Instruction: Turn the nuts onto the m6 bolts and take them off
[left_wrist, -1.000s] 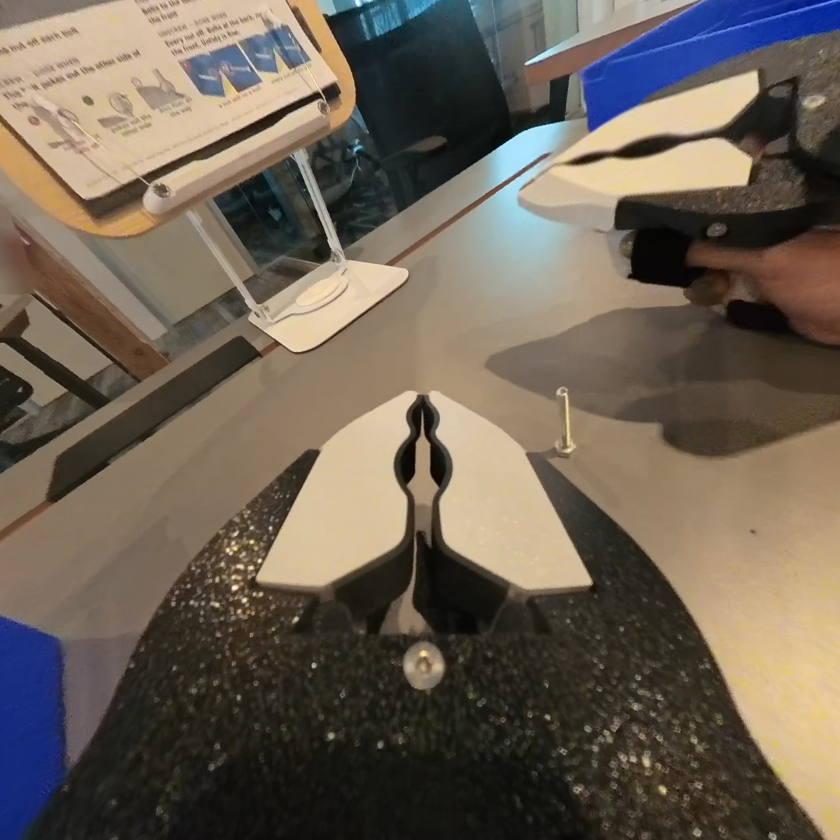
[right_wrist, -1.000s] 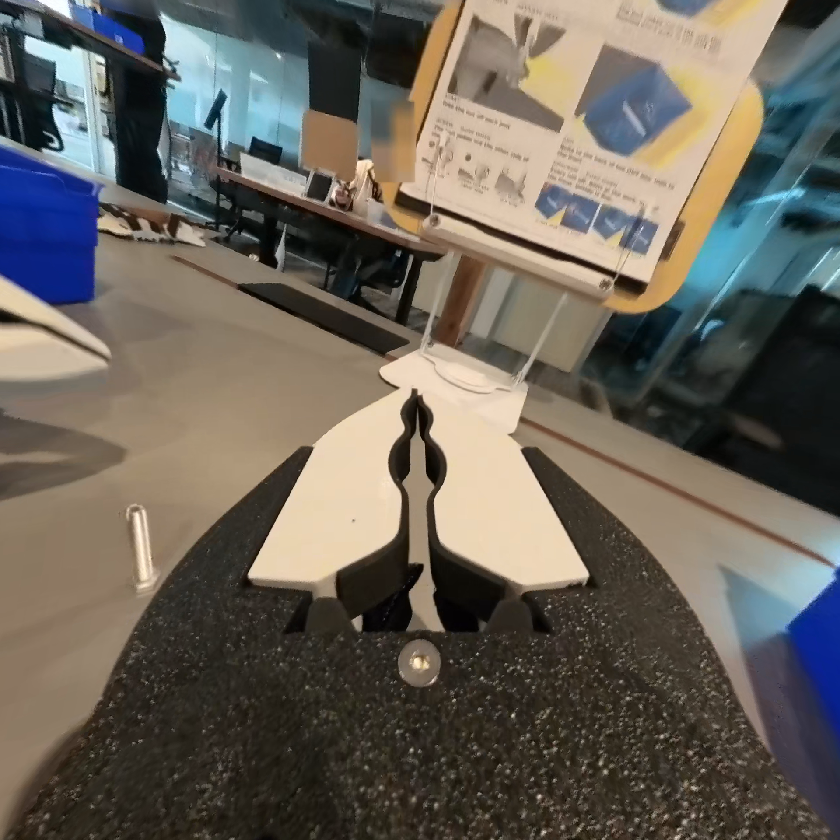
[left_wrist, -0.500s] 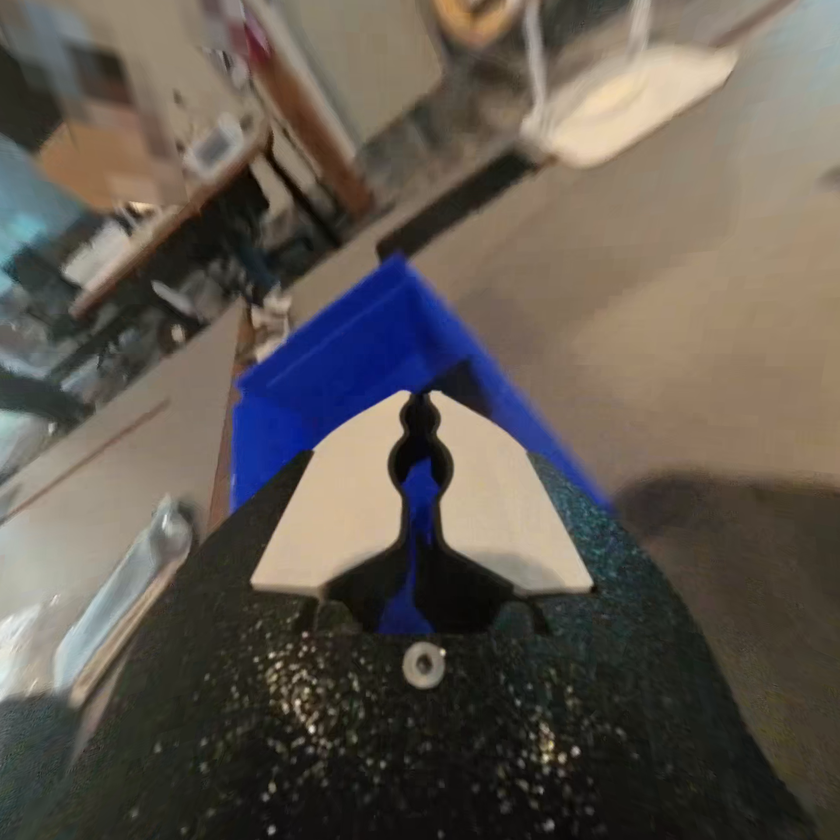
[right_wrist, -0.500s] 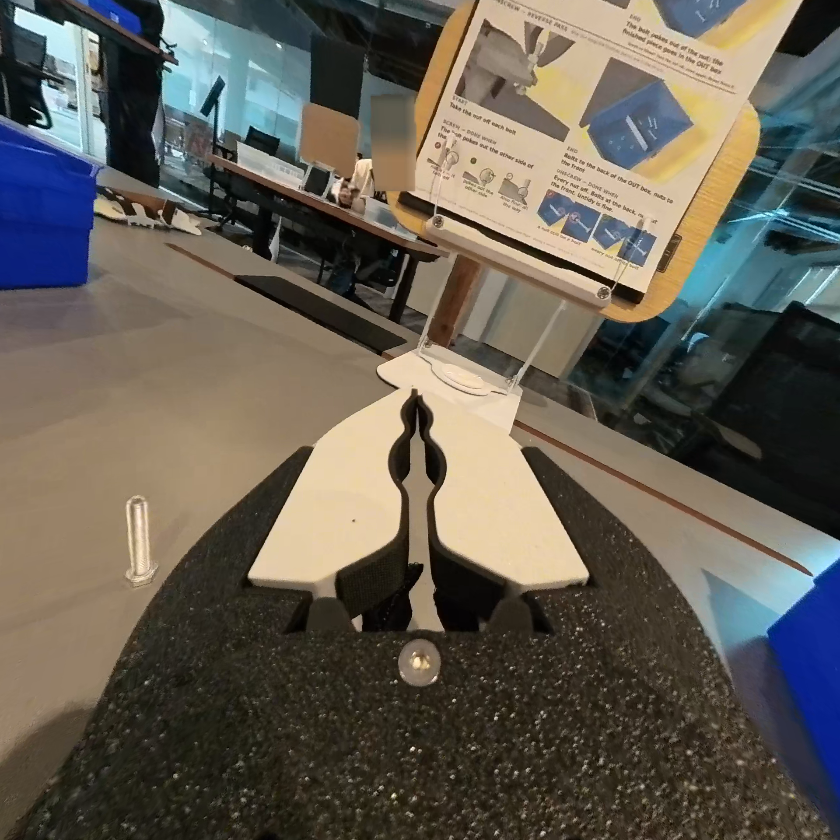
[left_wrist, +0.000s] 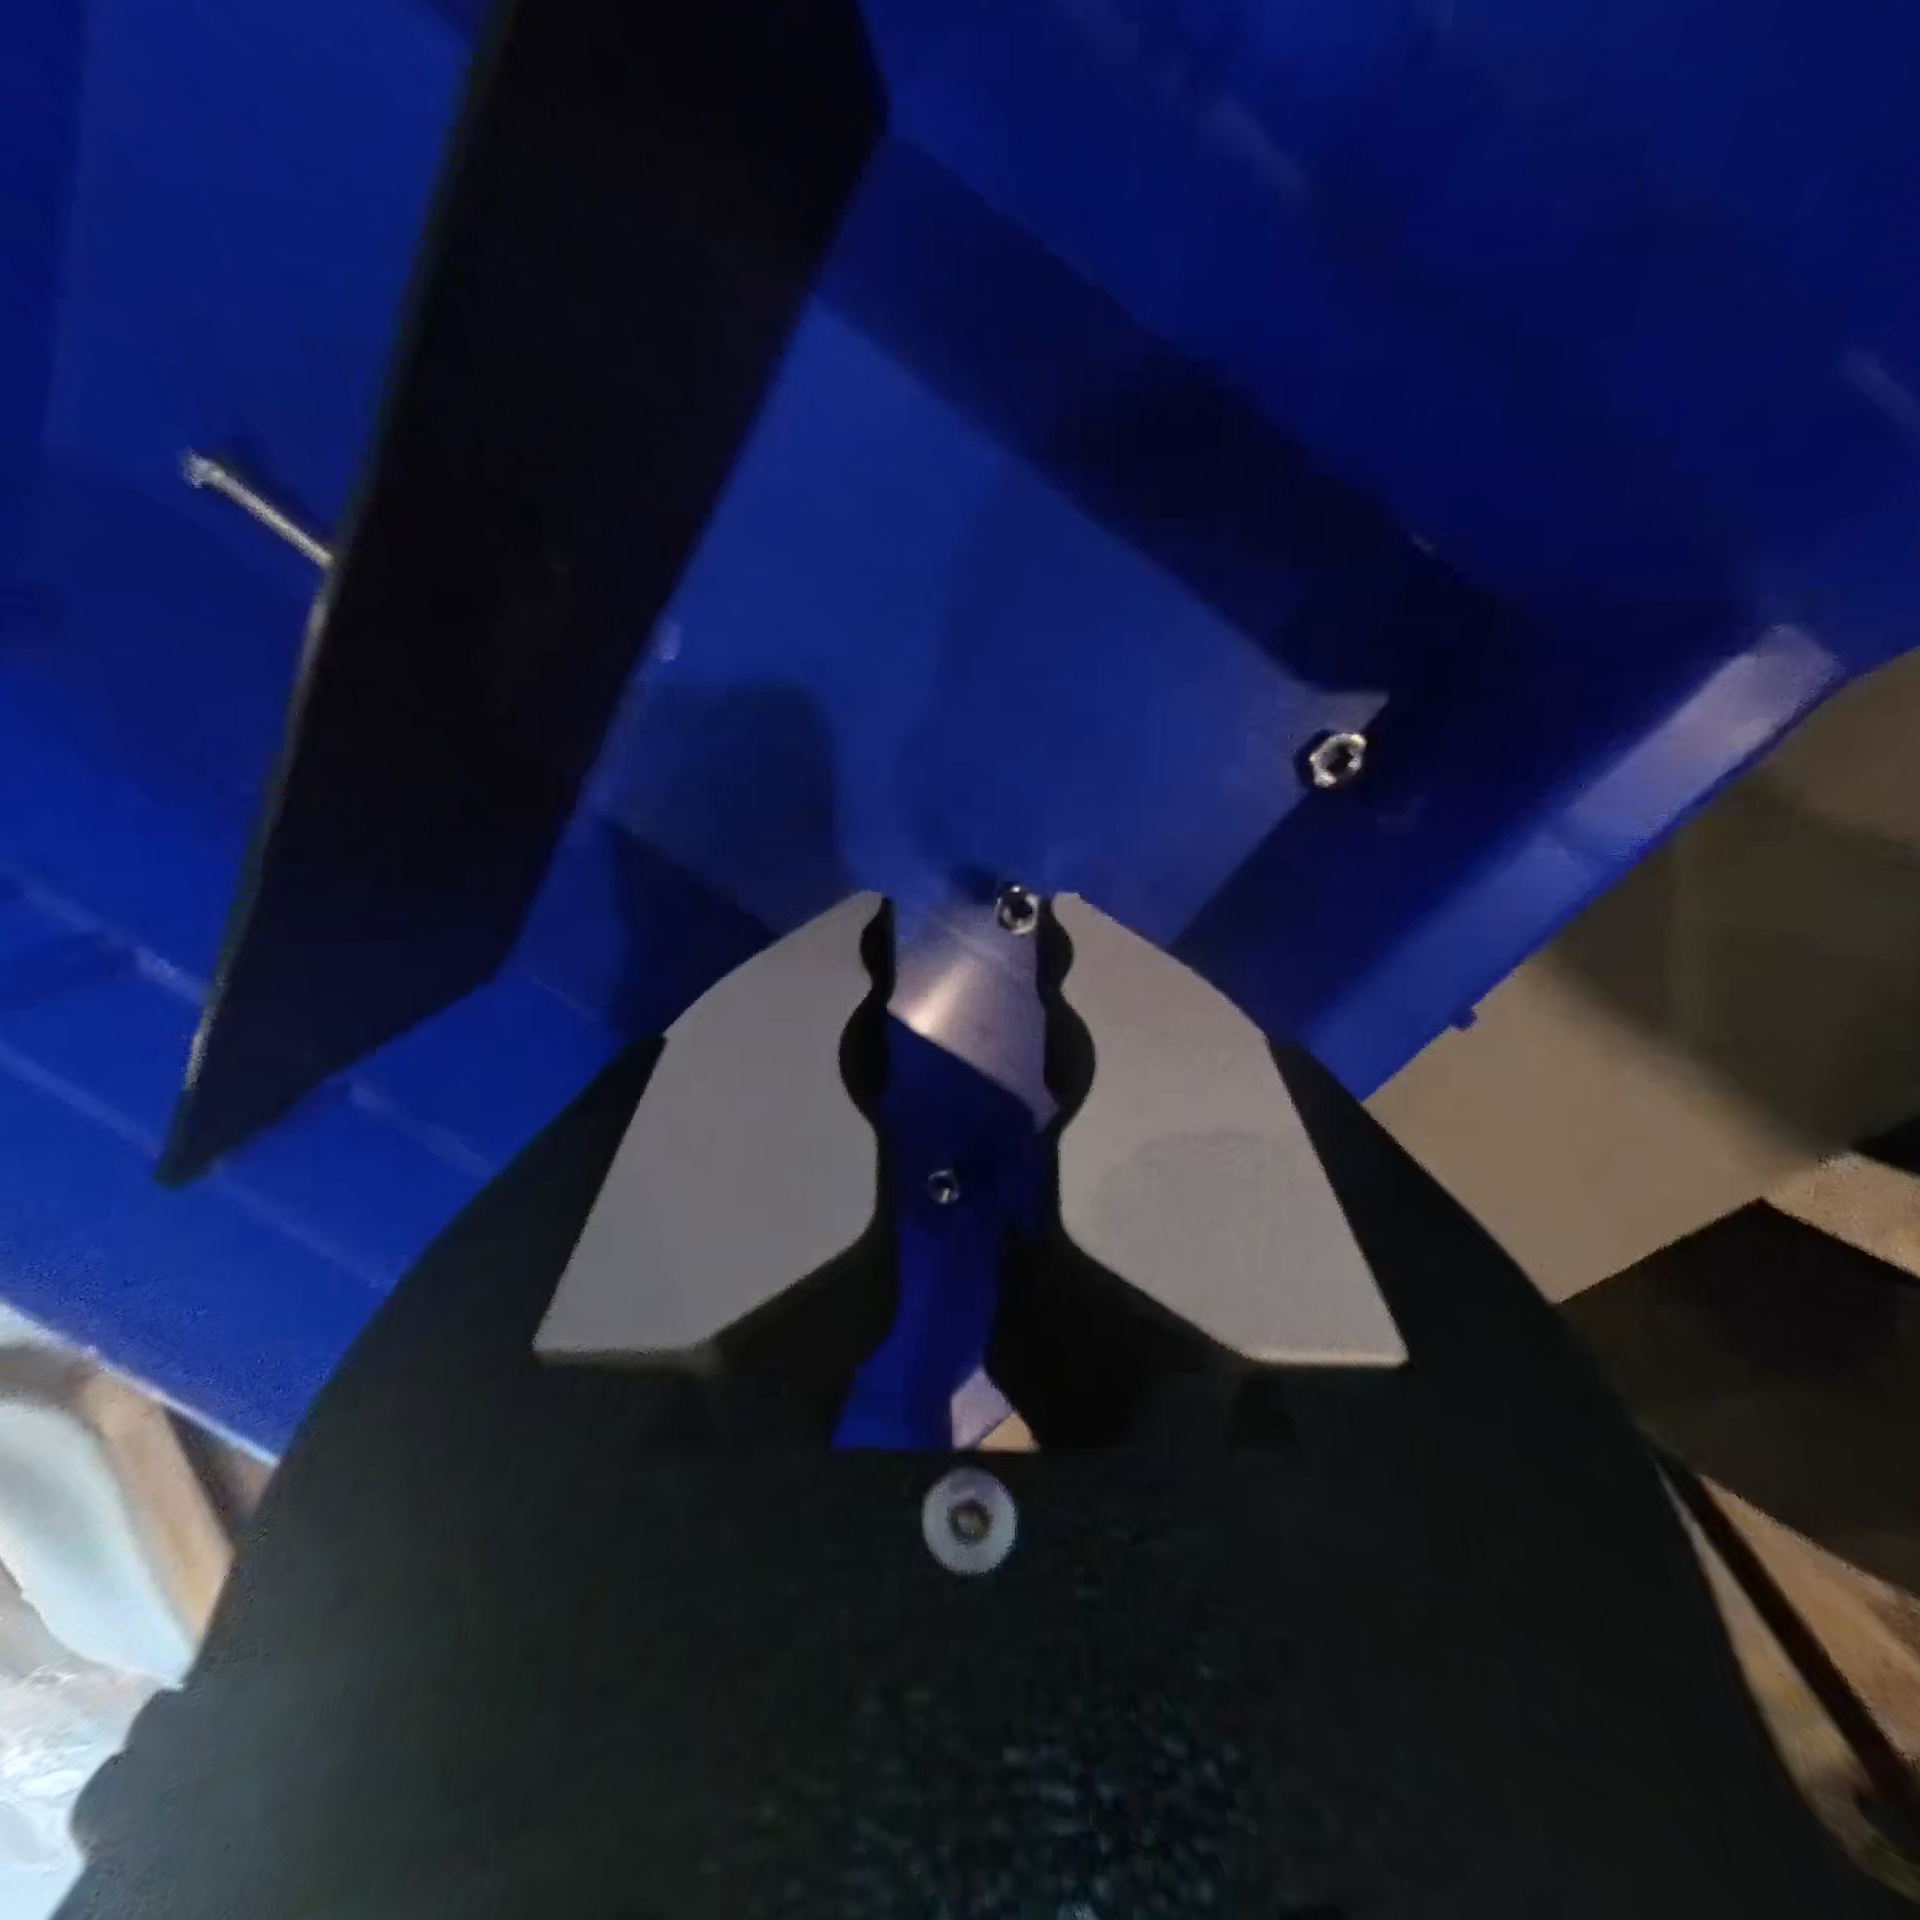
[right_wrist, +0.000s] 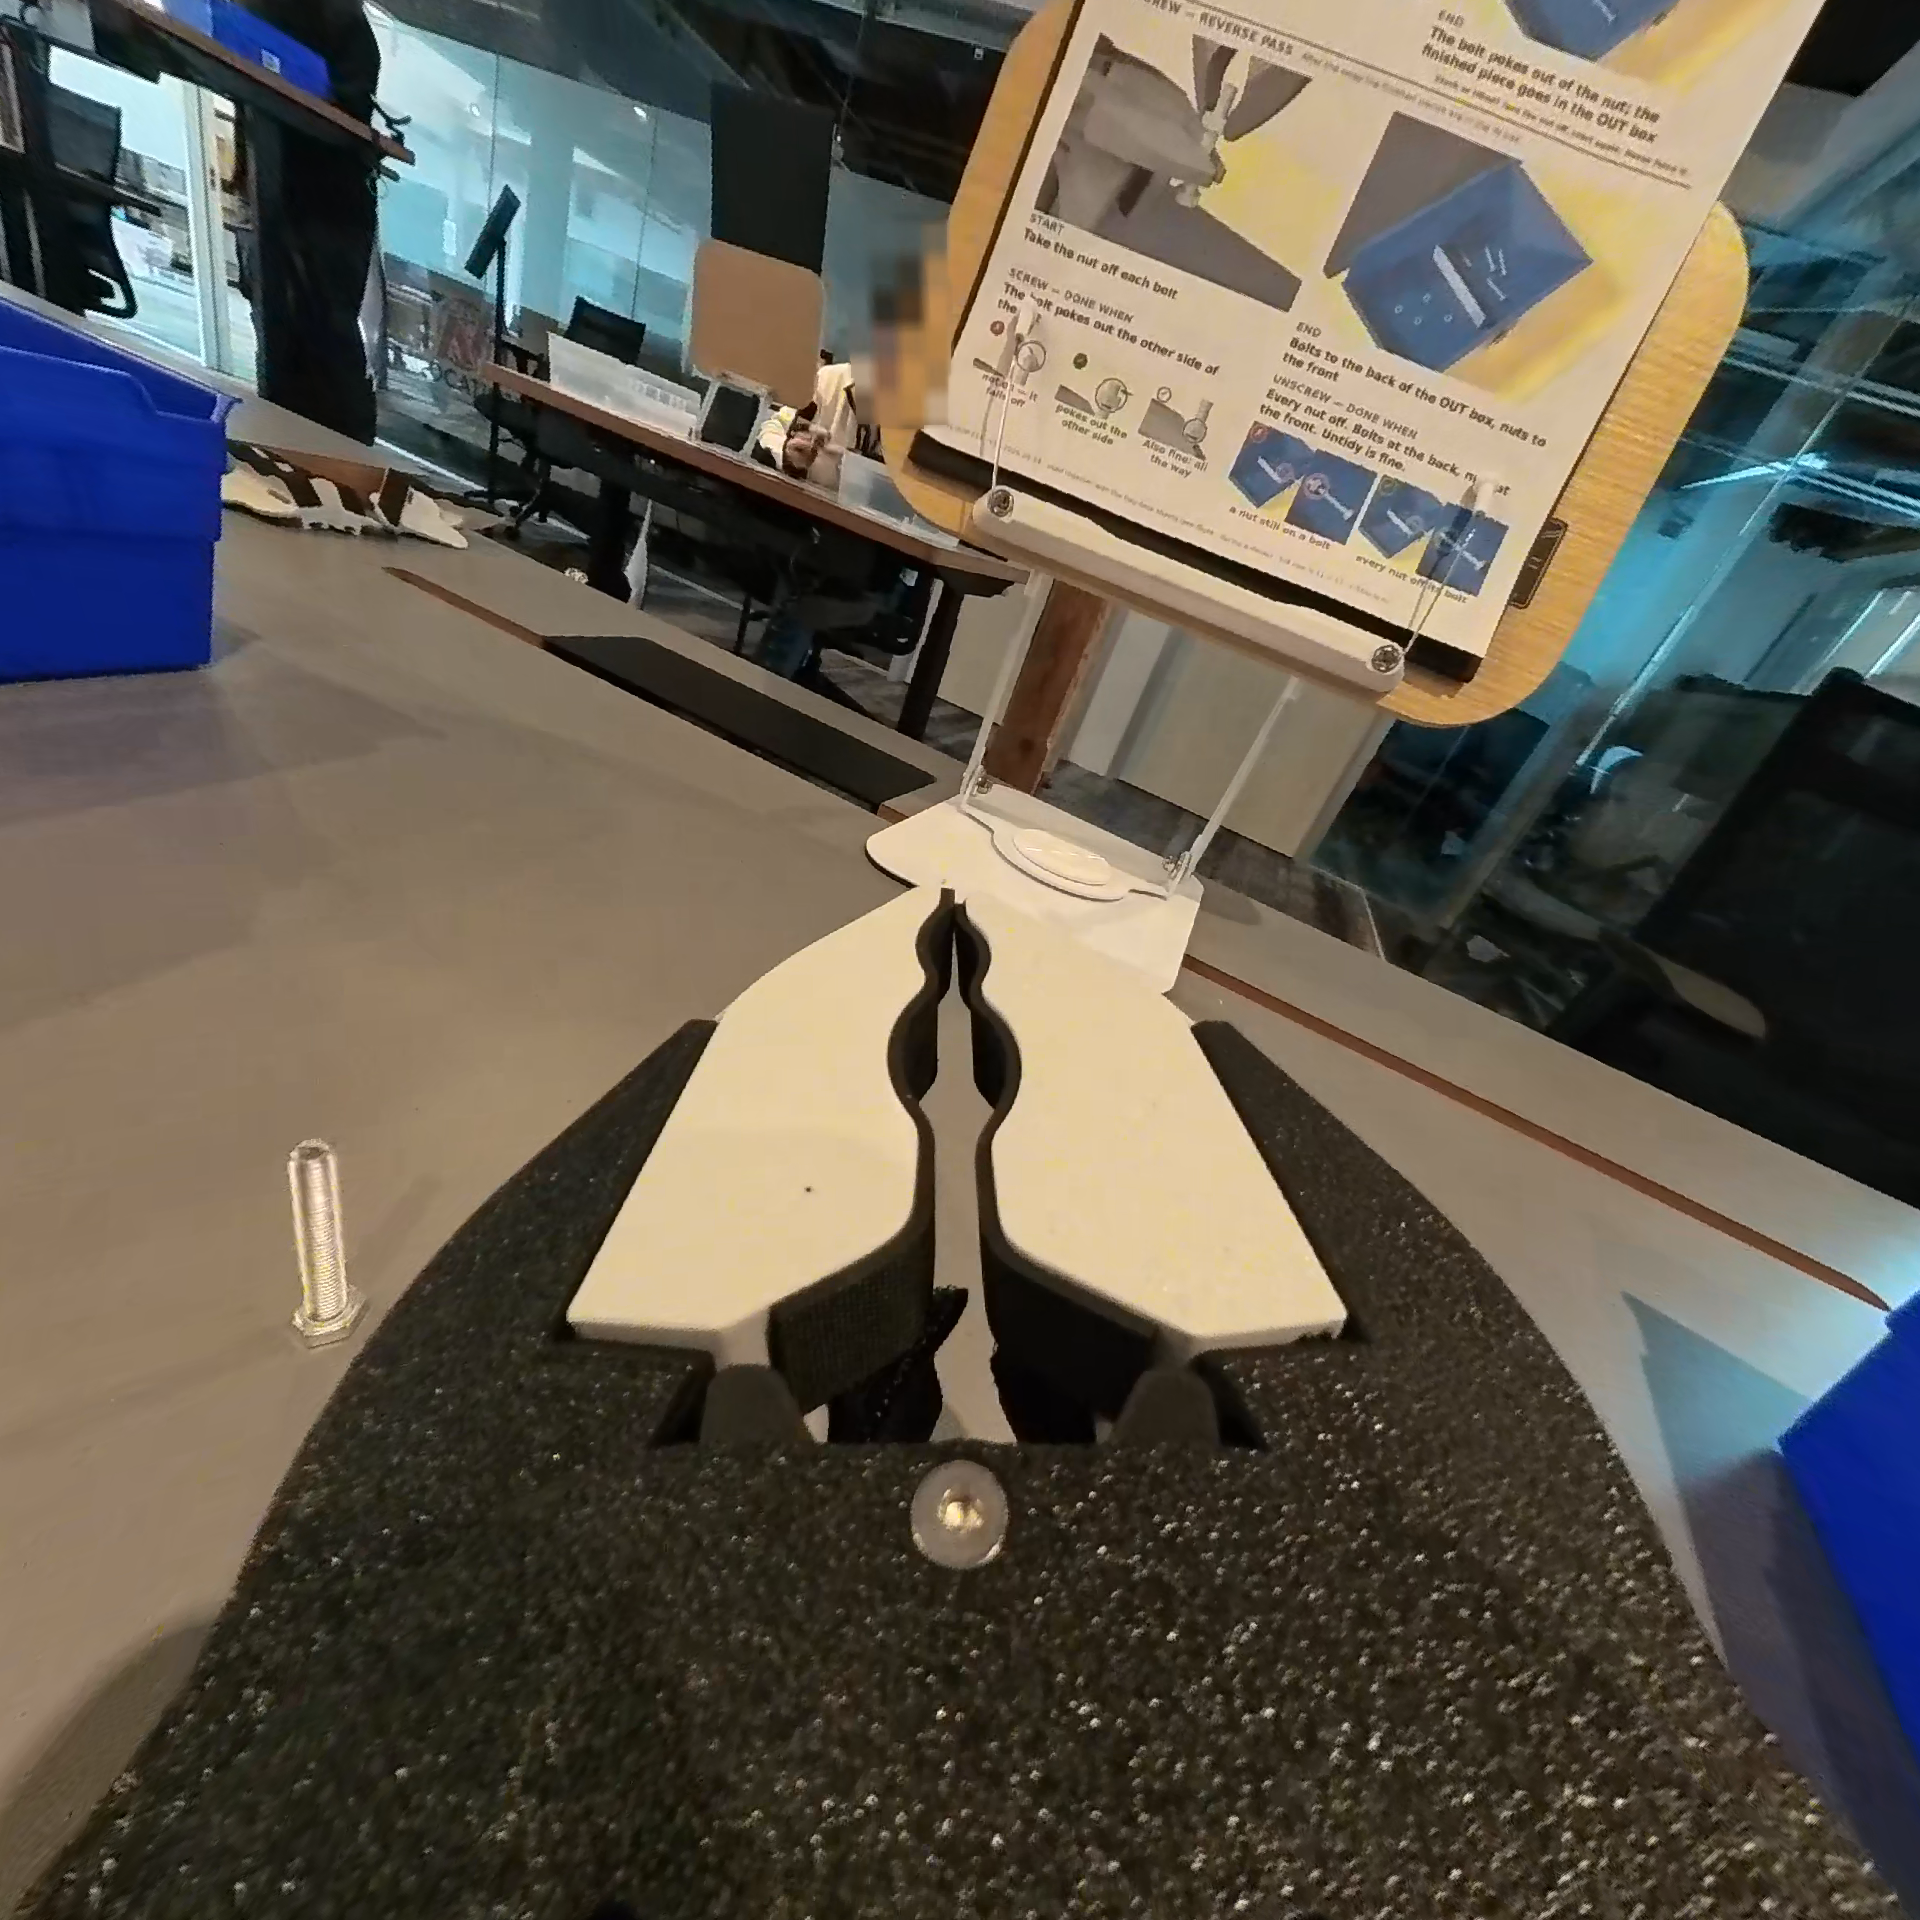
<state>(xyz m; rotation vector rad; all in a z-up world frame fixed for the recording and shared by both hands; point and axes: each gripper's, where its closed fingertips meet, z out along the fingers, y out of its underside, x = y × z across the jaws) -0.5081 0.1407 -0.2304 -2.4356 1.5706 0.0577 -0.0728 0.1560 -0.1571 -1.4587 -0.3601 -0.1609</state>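
Observation:
In the left wrist view my left gripper (left_wrist: 966, 920) is open and empty, pointing down into a blue bin (left_wrist: 1558, 810). A small silver nut (left_wrist: 1016, 910) lies on the bin floor just past the tips, close to the right fingertip. A second nut (left_wrist: 1335, 758) lies in the bin's right corner and a third nut (left_wrist: 942, 1184) shows between the fingers. A bolt (left_wrist: 260, 509) lies behind the black divider (left_wrist: 540, 582). In the right wrist view my right gripper (right_wrist: 948, 904) is shut with nothing in it, low over the grey table. A silver bolt (right_wrist: 324, 1247) stands on its head to its left.
An instruction sheet on a white stand (right_wrist: 1049, 862) stands ahead of the right gripper near the table's far edge. One blue bin (right_wrist: 94, 499) sits far left on the table (right_wrist: 416, 914), and the corner of another blue bin (right_wrist: 1860, 1507) is close at the right. Tip to tip, the grippers are about 45 cm apart.
My left gripper has swung left, away from the standing bolt, down into the blue bin, and has opened. The right gripper has stayed shut and barely moved.

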